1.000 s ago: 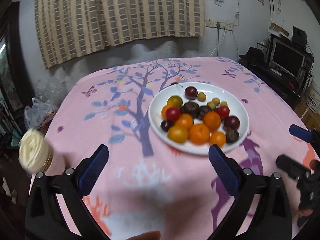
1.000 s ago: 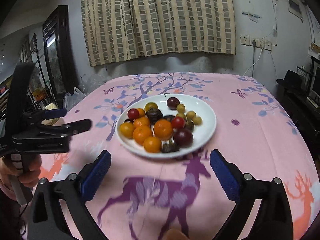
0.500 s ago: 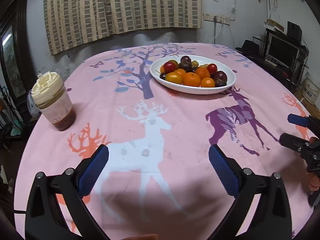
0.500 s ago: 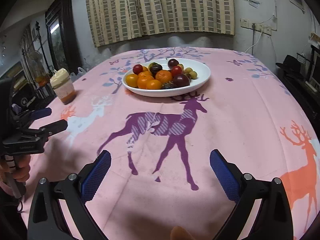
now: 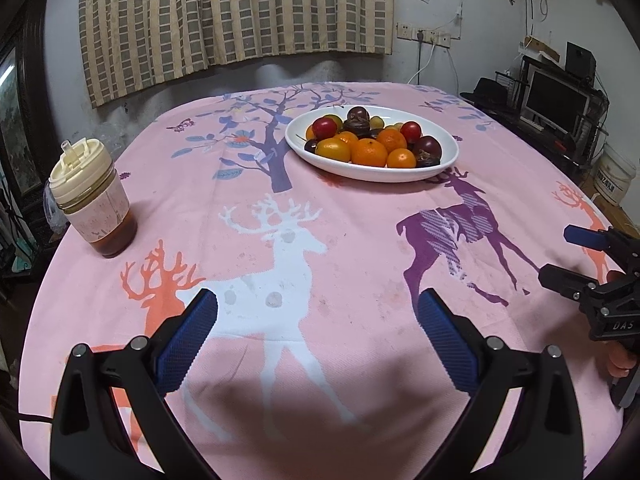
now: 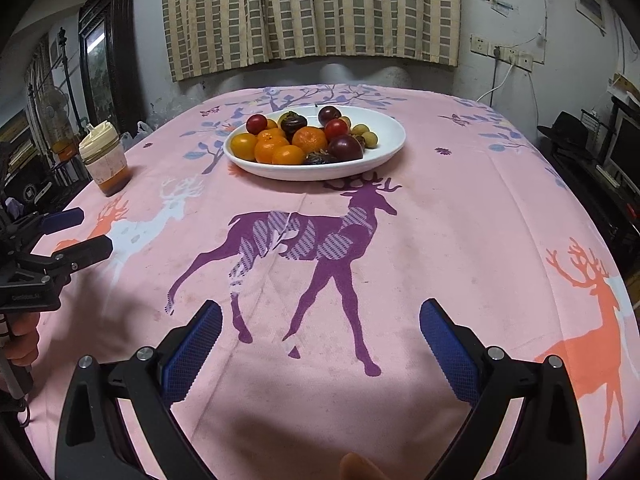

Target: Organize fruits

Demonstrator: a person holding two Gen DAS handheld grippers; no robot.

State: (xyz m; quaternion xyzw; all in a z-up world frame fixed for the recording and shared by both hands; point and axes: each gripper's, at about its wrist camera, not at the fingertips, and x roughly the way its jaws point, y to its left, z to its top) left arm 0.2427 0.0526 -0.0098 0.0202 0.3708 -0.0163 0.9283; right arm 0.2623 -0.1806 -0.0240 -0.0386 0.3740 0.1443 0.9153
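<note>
Pink deer-print tablecloth [image 5: 360, 240] fills both views; the white plate [image 5: 448, 156] of mixed fruits [image 5: 372, 142] sits well ahead of both pairs of jaws.

I hold the left gripper [image 5: 318, 320] and the right gripper [image 6: 320, 326] spread wide and empty, low over bare cloth. My worry: the fruits are heaped and round, so a fingertip nudging one orange could roll its neighbours over the shallow rim, and a hard squeeze could bruise the soft dark ones. From the left wrist I see the lidded jar [image 5: 94, 204] close ahead-left of my jaws; from the right wrist it is far off left, but the small yellow fruits [image 6: 366, 136] behind the heap show clearly.
</note>
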